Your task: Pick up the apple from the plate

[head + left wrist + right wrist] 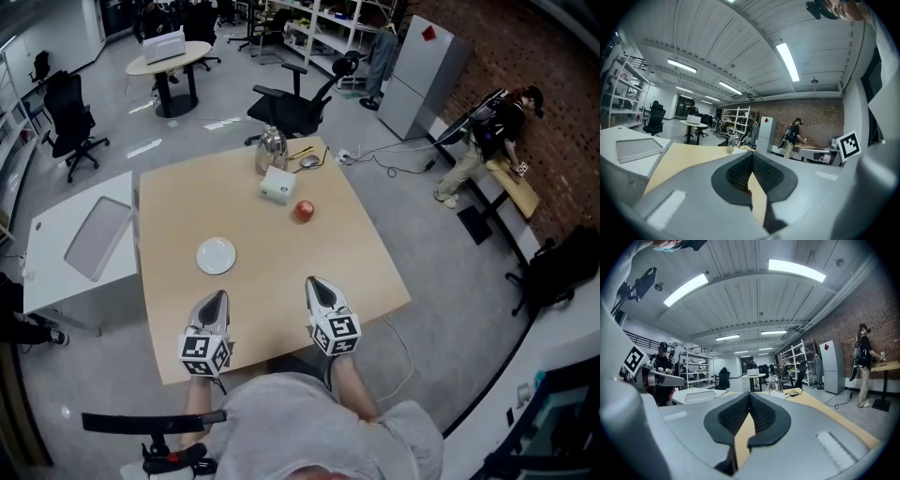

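Tabletop (187, 206): pale wood, smooth, squarish.
- Apple (303, 211): red, round, lying on the wood at frame centre, well apart from the plate, to its upper right.
- Plate (216, 255): white, round, glossy.
- Box (277, 185): white, rounded.
- Kettle (271, 148): shiny metal.
- Left gripper (220, 294), right gripper (312, 280): grey shells, black ribbed pads, jaws pressed together, holding nothing, at the lower frame.

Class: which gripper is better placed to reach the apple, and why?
Right. The right gripper is nearer and points roughly toward the apple, which sits on the table, off the plate. The left gripper faces the empty plate. Both are shut.
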The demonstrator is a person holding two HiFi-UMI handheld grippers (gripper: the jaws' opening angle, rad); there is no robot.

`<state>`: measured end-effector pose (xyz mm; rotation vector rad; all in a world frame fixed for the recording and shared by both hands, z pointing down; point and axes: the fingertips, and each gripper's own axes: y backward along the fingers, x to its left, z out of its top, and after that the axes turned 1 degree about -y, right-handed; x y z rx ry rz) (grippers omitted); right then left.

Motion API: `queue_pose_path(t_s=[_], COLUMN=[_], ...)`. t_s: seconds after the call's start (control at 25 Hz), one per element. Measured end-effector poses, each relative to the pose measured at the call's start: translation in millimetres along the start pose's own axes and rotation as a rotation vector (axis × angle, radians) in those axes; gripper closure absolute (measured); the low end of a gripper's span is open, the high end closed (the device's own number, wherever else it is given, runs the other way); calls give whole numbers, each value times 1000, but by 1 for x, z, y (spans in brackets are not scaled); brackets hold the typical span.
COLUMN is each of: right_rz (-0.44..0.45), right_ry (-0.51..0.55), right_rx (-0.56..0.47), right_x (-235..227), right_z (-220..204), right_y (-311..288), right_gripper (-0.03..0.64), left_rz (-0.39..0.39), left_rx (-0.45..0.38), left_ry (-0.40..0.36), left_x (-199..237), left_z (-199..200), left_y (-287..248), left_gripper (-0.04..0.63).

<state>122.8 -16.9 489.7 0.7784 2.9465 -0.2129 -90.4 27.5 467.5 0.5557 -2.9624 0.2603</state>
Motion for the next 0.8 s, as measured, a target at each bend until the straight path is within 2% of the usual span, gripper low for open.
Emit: queue_pose_path(t_s=[0.8], right_rz=[24], right_ry=[-4], right_rx=[13], right_x=[0], right_z=[-4], right_y=[5], right_gripper=[611], left_rz=[17], left_rx=[-6], left_ry=[-6], left_x=[-7], left_z=[3], left_y=[6], left_gripper=[575])
